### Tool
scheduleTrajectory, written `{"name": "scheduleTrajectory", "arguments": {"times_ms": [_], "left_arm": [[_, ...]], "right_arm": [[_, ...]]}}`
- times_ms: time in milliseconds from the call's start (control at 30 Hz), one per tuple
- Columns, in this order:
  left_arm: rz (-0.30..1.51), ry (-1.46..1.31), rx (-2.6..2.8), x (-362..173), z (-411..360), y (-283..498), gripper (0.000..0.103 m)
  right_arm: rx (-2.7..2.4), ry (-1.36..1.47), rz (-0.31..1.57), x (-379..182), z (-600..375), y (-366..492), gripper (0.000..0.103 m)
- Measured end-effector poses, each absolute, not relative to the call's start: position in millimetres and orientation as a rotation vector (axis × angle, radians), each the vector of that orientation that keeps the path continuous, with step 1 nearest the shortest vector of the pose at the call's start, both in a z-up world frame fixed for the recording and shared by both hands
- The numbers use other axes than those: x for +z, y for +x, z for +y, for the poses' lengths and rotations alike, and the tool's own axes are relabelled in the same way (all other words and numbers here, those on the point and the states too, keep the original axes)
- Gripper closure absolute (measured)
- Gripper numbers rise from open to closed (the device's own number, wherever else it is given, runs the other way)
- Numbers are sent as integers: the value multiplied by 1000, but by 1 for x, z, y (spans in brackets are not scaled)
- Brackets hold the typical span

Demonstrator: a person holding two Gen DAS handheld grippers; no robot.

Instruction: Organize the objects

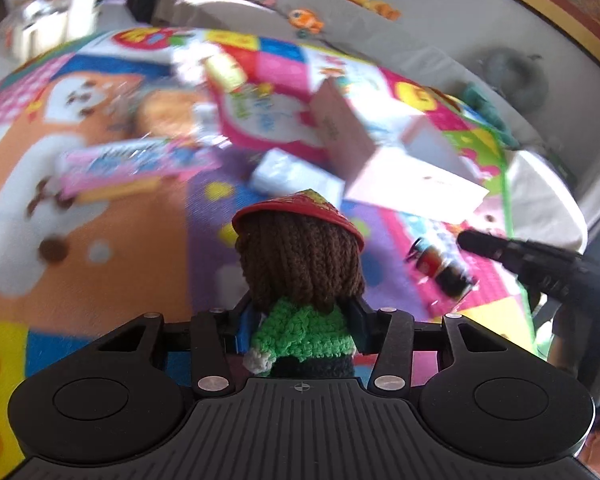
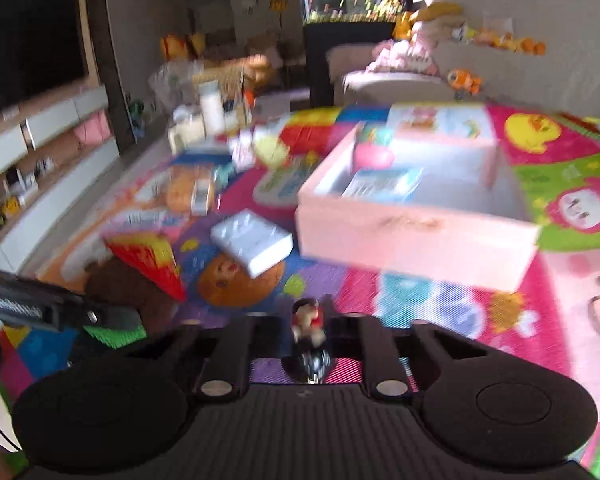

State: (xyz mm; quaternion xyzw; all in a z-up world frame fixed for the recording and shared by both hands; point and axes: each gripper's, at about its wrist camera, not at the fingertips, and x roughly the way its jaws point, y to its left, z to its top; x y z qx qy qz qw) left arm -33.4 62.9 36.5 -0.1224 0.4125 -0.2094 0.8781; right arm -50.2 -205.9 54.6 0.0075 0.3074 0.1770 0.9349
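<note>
- Nearest the left wrist camera is the doll (image 1: 300, 280), a crocheted figure with brown yarn hair, a red hat and a green top. It stands upright between the left gripper (image 1: 300, 320) fingers, which press on its green body from both sides, so it is held.
- Nearest the right wrist camera is a small figurine (image 2: 308, 328), red and white above and dark below. The right gripper (image 2: 308, 332) fingers are closed on it; blur hides what it is.
- Both items sit clear of the mat (image 1: 120, 260), the bright play mat on the floor where loose things lie scattered.
- The box (image 2: 416, 232), pale pink and open-topped, is the likely goal. In the right view it lies ahead and to the right of the fingers, with its near wall facing the camera and its long axis running across the view.
- In the left view the box (image 1: 412, 176) is farther off, up and to the right, beyond the doll's hat.
- I judge the right hand to be nearer the box, so its figurine would most easily go in first.
- Something light blue already lies inside the box, so a drop must aim for bare floor in it.
- A white packet (image 2: 252, 244) lies on the mat left of the box, apart from it and outside the right hand's direct line.
- The left gripper shows at the right view's left edge, beside the doll.
</note>
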Motion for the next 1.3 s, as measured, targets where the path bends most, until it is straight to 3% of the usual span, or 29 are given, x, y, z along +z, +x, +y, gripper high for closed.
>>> {"name": "scheduleTrajectory", "arguments": {"times_ms": [167,333,467,633,667,767,867,967,1100,1300], "left_arm": [[741,-184,-523,95,22,-3,53],[699,-247,-612,127,-32,56,53],[814,-368,-705,111,-85,121,53],[947,-277,-584,53,-140,172,51],[976,-294,-557,43,-139,177,52],[984,-333,-525,35,-128,174,48],[914,-224,-457,40,-129,166,45],[793,-61,-410,47,-137,156,45],[895,-68,-503,47,-132,150,48],[783,-82,-503,77,-100,123,53]], "right_arm": [[334,68,495,86,-245,-63,95],[341,76,523,75,-260,-67,92],[326,69,570,55,-257,-66,91],[336,36,598,44,-248,-69,91],[337,23,593,44,-246,-74,89],[347,16,582,44,-247,-79,70],[363,16,581,44,-244,-77,56],[393,6,581,44,-232,-70,54],[441,-30,566,46,-215,-75,44],[456,-73,604,41,-207,-74,42]]}}
